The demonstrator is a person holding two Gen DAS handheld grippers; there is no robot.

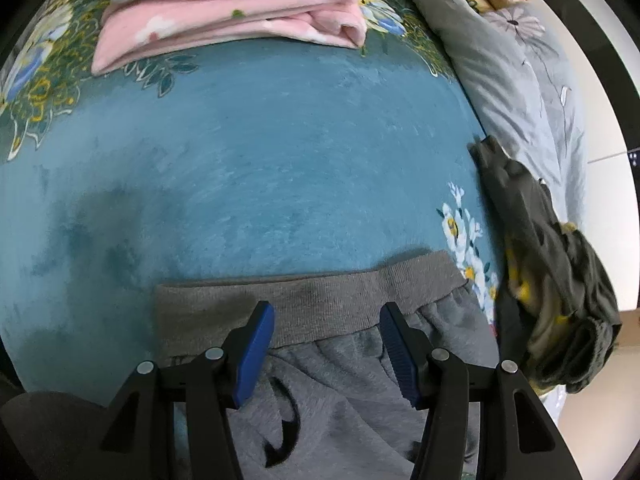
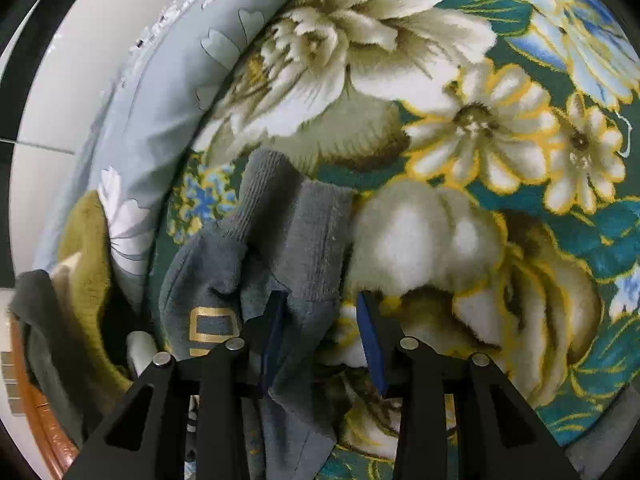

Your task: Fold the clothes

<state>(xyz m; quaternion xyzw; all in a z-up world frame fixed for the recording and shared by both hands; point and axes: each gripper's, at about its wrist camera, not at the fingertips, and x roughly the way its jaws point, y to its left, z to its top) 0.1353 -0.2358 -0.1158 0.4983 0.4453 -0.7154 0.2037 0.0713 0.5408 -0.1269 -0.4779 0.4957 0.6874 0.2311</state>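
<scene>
A grey fleece garment point(image 1: 360, 380) with a ribbed band point(image 1: 320, 292) and a black print lies flat on the teal blanket point(image 1: 260, 152). My left gripper point(image 1: 327, 312) hovers over the band, its blue pads point(image 1: 256, 352) apart and pressing on nothing. In the right wrist view a crumpled blue-grey garment point(image 2: 288, 240) with a ribbed cuff and a gold rectangle print rests on the flowered part of the blanket point(image 2: 460, 120). A fold of it hangs between the fingers of my right gripper point(image 2: 320, 304), against the left pad point(image 2: 274, 340). The right pad stands clear of the cloth.
A folded stack of pink and pale blue clothes point(image 1: 232, 20) sits at the blanket's far side. A dark olive and yellow garment point(image 1: 552, 280) is heaped at the bed's right edge, and shows too in the right wrist view point(image 2: 84, 260). A pale flowered quilt point(image 1: 520, 80) borders the blanket, with white floor beyond.
</scene>
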